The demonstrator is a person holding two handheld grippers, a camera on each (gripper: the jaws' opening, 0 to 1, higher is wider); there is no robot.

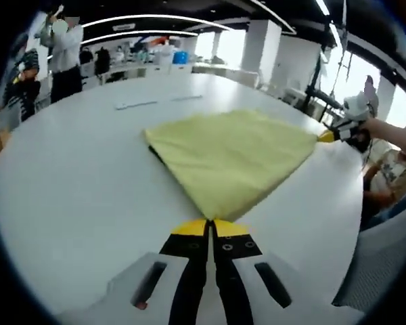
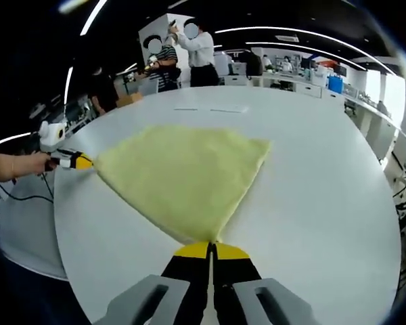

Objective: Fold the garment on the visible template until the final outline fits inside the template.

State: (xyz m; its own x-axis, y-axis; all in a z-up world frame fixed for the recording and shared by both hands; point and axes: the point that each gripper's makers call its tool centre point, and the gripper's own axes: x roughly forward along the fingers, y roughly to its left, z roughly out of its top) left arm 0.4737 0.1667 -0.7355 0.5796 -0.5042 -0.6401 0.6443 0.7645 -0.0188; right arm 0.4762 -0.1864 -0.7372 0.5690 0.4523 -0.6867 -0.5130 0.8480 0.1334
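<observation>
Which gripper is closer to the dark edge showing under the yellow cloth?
Left. The dark edge peeks out along the yellow cloth just up from the left gripper, which pinches the near corner. The right gripper pinches the far corner, across the cloth.

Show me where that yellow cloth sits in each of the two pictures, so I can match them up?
Left gripper view: the yellow cloth lies mid-picture on the white table, one corner pinched in the left tool, another reaching the right tool at the right edge.
Right gripper view: the cloth lies mid-picture, one corner at the right tool, another at the left tool on the left.
Shared landmark: the person in a white shirt standing beyond the table.
</observation>
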